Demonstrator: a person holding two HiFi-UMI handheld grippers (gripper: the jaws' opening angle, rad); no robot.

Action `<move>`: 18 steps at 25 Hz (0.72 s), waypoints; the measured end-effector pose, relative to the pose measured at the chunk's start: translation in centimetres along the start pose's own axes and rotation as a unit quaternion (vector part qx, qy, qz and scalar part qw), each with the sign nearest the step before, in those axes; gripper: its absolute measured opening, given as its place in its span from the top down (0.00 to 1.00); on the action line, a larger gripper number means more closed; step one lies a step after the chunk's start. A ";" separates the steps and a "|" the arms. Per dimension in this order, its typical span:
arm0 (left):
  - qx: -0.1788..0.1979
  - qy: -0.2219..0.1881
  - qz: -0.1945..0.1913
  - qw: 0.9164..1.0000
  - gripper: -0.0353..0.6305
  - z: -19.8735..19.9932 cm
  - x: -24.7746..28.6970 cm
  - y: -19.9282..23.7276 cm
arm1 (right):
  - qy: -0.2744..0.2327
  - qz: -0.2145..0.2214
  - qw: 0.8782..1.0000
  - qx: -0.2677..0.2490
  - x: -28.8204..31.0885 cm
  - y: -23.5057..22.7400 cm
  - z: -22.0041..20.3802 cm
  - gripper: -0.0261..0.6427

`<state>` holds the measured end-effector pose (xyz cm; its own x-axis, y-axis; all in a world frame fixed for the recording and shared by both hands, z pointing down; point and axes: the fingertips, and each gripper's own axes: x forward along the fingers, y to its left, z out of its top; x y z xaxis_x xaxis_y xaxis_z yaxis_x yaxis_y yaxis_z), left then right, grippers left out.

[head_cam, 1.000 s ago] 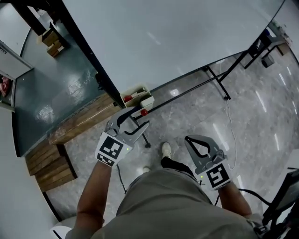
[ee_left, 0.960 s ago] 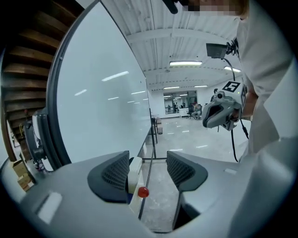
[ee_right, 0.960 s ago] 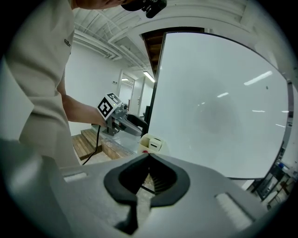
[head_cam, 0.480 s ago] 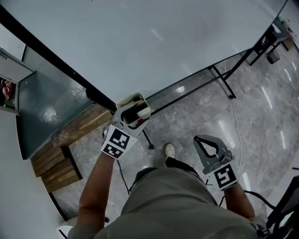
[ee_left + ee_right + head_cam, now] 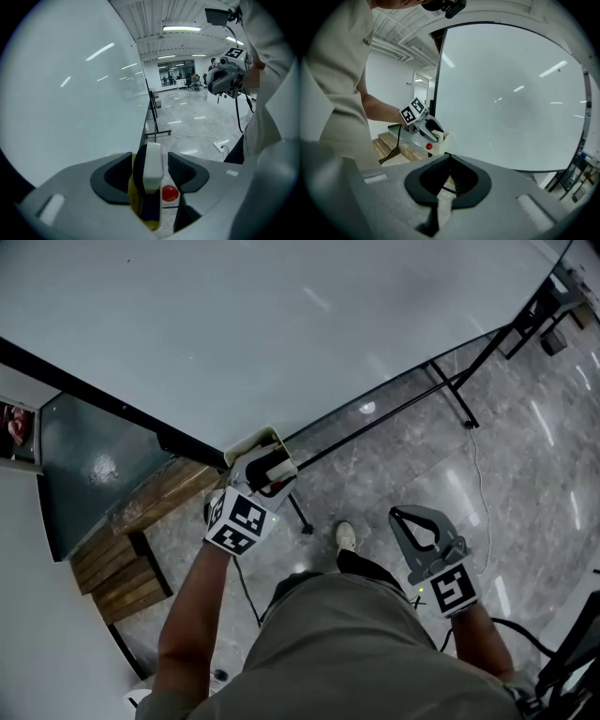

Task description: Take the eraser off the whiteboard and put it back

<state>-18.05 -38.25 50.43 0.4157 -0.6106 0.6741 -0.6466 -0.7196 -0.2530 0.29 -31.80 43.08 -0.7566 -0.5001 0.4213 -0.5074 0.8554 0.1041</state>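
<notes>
1. At the lower corner of the whiteboard (image 5: pixel 281 324), a cream holder (image 5: pixel 246 442) sits against the board's frame. The eraser (image 5: pixel 151 164) stands upright in it, its top clear of the rim.
2. The left gripper (image 5: pixel 265 470) is down over the holder with its jaws apart and the eraser between them. The jaws have just been closing a little. The right-hand pad is still apart from the eraser's white side, and no squeeze shows on the dark side either.
3. The eraser is probably light, with a stiff pale back and a softer dark felt face. It should take a firm pinch without harm, though the smooth back may slide.
4. The best hold looks to be across its two broad faces, on the part above the holder, followed by a straight lift.
5. A red-capped thing (image 5: pixel 169 192), likely a marker, sits just beside the eraser in the same holder. The right-hand jaw has to pass between the two, and the holder's wall crowds the other jaw.
6. The right gripper (image 5: pixel 405 519) is held low and well away, with its jaws together and nothing in them.
7. Below are the stand legs (image 5: pixel 450 381), wooden steps (image 5: pixel 122 559) and a floor cable (image 5: pixel 473 484), none of them in the way.
</notes>
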 end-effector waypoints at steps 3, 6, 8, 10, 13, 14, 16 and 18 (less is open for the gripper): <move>0.001 0.008 0.002 1.000 0.61 -0.3 0.2 0.1 | 0.001 -0.001 1.000 0.006 0.1 -0.1 -0.3 0.96; -0.001 0.011 0.006 1.000 0.65 -0.3 0.3 0.3 | 0.002 -0.002 1.000 0.011 0.0 -0.3 -0.7 0.96; 0.002 0.012 0.006 1.000 0.66 -0.3 0.4 0.3 | 0.003 -0.002 1.000 0.010 -0.1 -0.3 -0.9 0.96; 0.003 0.013 0.005 1.000 0.67 -0.3 0.3 0.3 | 0.003 -0.002 1.000 0.010 -0.2 -0.1 -0.8 0.96; 0.000 0.008 0.004 1.000 0.68 -0.1 0.1 0.1 | 0.001 -0.004 1.000 0.012 -0.4 0.1 -0.7 0.96; -0.002 0.005 0.005 1.000 0.68 0.1 -0.1 0.1 | 0.000 -0.005 1.000 0.012 -0.5 0.1 -0.7 0.96; -0.005 -0.004 0.008 1.000 0.69 0.4 -0.4 0.1 | -0.001 -0.006 1.000 0.010 -0.6 0.2 -0.6 0.96; -0.008 -0.015 0.013 1.000 0.69 0.9 -1.0 0.2 | -0.001 -0.006 1.000 0.006 -0.6 0.4 -0.5 0.96</move>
<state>-18.05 -38.12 49.11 0.4178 -0.6389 0.6460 -0.6674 -0.6982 -0.2589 0.75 -31.05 43.29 -0.7516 -0.5101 0.4182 -0.5210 0.8479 0.0980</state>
